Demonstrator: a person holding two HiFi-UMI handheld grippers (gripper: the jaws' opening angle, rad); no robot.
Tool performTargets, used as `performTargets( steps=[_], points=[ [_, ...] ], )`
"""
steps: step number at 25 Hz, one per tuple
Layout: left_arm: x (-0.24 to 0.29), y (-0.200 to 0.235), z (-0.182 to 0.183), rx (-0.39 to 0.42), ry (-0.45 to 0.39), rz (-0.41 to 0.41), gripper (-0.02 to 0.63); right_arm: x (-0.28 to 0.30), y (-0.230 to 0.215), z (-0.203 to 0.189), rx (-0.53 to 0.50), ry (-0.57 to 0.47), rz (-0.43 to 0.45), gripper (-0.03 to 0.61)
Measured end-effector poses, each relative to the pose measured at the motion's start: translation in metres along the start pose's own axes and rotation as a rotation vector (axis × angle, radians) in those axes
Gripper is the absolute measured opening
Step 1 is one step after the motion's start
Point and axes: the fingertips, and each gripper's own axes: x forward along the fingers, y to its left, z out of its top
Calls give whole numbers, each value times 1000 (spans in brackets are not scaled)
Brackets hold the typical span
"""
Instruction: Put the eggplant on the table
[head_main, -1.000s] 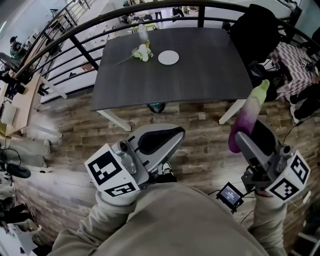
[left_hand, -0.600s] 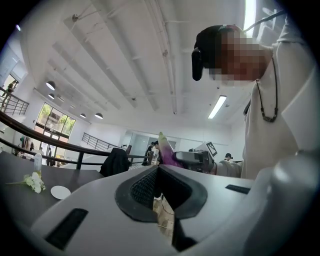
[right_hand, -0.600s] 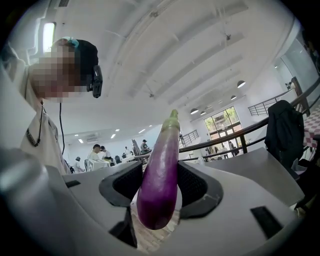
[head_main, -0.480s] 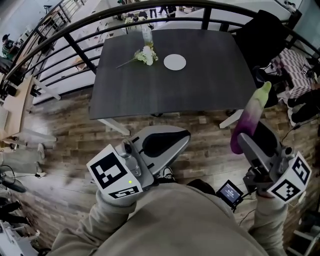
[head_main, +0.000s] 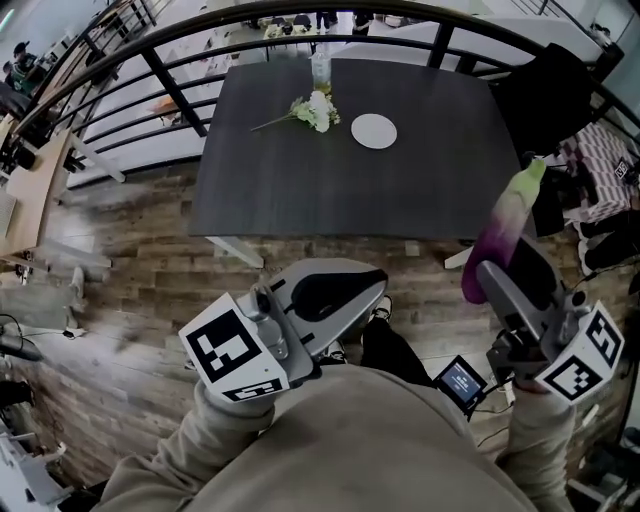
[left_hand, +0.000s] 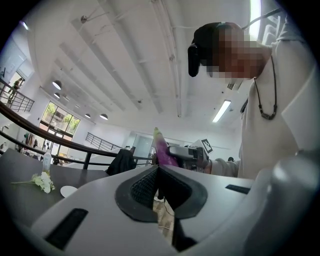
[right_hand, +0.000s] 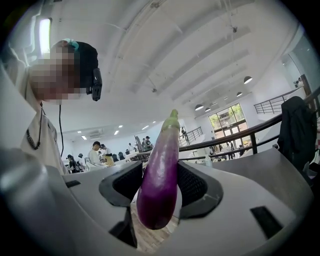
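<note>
While clamped low on its purple body between the pads of the right hand-held gripper (head_main: 495, 282), pointing green cap up and leaning slightly: the eggplant (head_main: 505, 220), aloft over the plank floor (head_main: 140, 290) and not yet on the tabletop (head_main: 330, 190). Jaws set wide around its girth, rounded end hanging just below them. Alongside, the left hand-held gripper (head_main: 372, 285), jaws closed pad to pad on nothing, aimed towards that tabletop.

On the dark tabletop's far half, a white plate (head_main: 374, 131), a sprig of white flowers (head_main: 313, 110) near it and a clear bottle (head_main: 321, 68) at the far edge. Behind and to the left, a black curved railing (head_main: 165, 85). Off the far right corner, a dark jacket (head_main: 545, 90), what it hangs on not clear. Low in the head view, grey sleeves (head_main: 535, 440) and, by the right wrist, a small lit screen (head_main: 460, 385). In both gripper views, a bright hall with white ceiling, round lamps and strip lights; in the right one, people far back at other tables.
</note>
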Motion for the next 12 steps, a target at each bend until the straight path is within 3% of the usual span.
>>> performTargets(
  steps=[12],
  points=[
    [28,65,19,42,4,87,5,63,-68,19,18,10,94,227]
  ],
)
